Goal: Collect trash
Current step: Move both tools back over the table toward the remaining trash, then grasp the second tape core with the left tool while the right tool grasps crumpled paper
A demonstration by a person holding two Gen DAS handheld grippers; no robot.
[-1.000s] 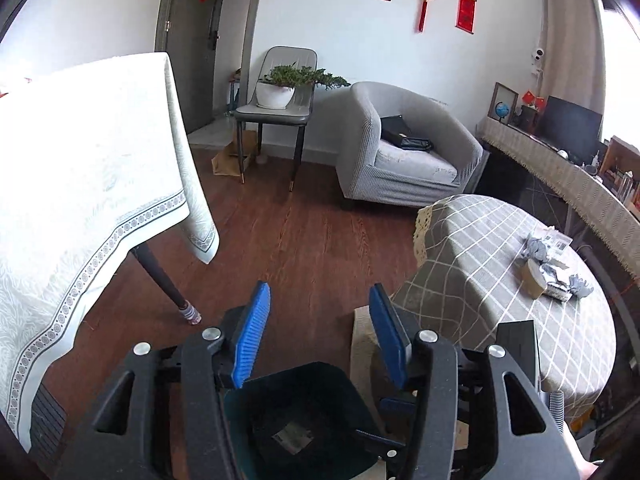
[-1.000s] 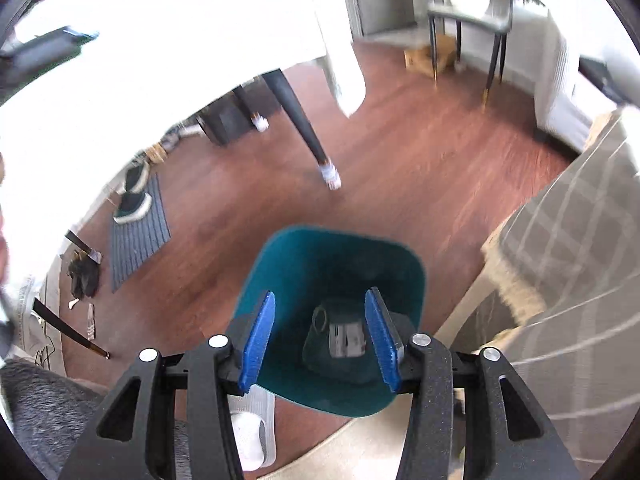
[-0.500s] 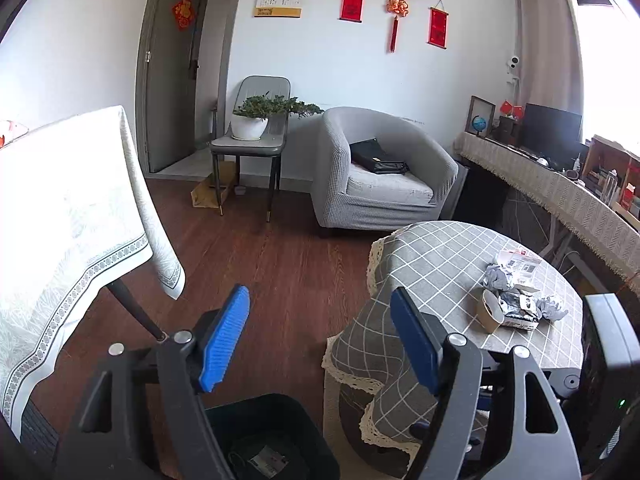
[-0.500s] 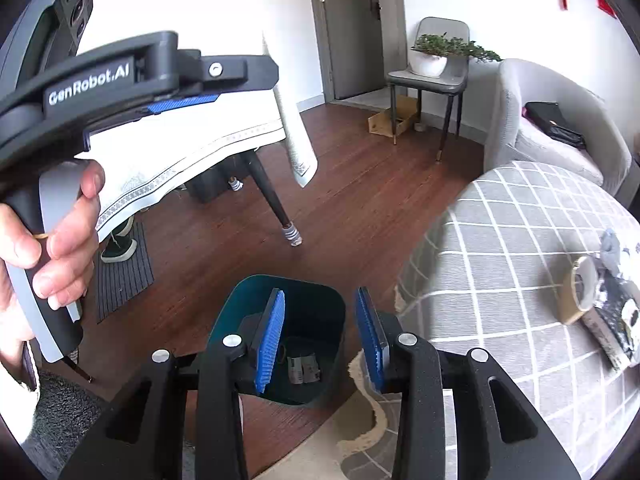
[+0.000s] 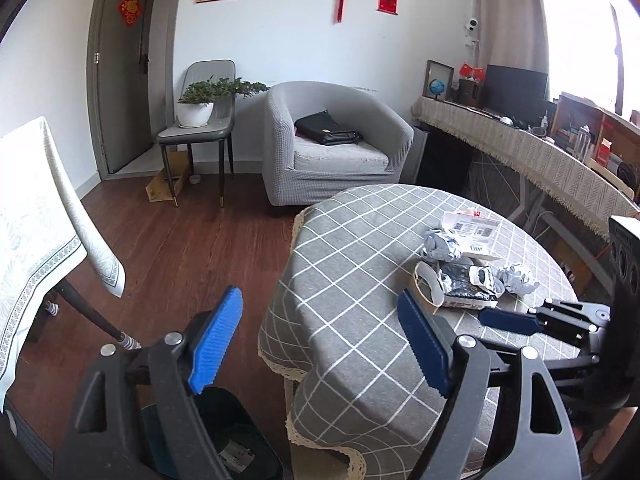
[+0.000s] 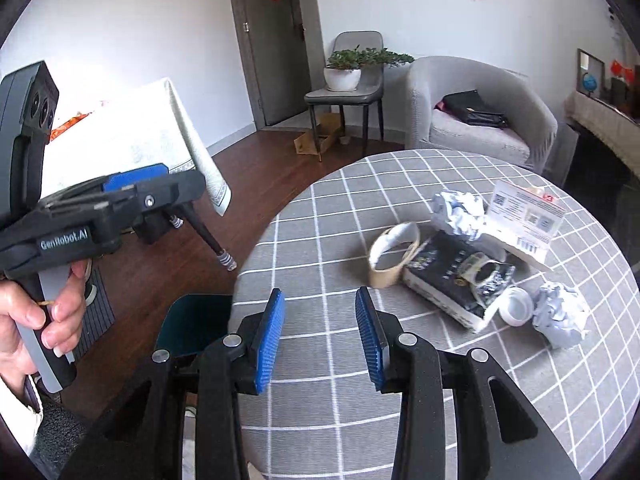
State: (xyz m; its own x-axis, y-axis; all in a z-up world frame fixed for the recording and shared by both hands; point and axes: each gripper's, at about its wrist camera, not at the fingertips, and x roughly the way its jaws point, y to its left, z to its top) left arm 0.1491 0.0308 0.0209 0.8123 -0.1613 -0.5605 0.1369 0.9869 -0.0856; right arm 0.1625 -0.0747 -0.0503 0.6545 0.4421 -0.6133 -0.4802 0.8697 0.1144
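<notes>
The right tool [image 6: 320, 336] hangs empty, pads apart, over the checked surface [image 6: 320, 216]. Ahead to its right lie a tape roll [image 6: 394, 254], a dark box [image 6: 444, 276] and crumpled paper [image 6: 560, 320]. A teal bin [image 6: 192, 322] stands lower left.

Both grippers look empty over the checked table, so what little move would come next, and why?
Probably the right gripper eases forward to the tape roll, the nearest piece in the trash pile. Its jaws hold nothing, the left gripper's have just been opening, also empty, and the teal bin waits beside the table.
</notes>
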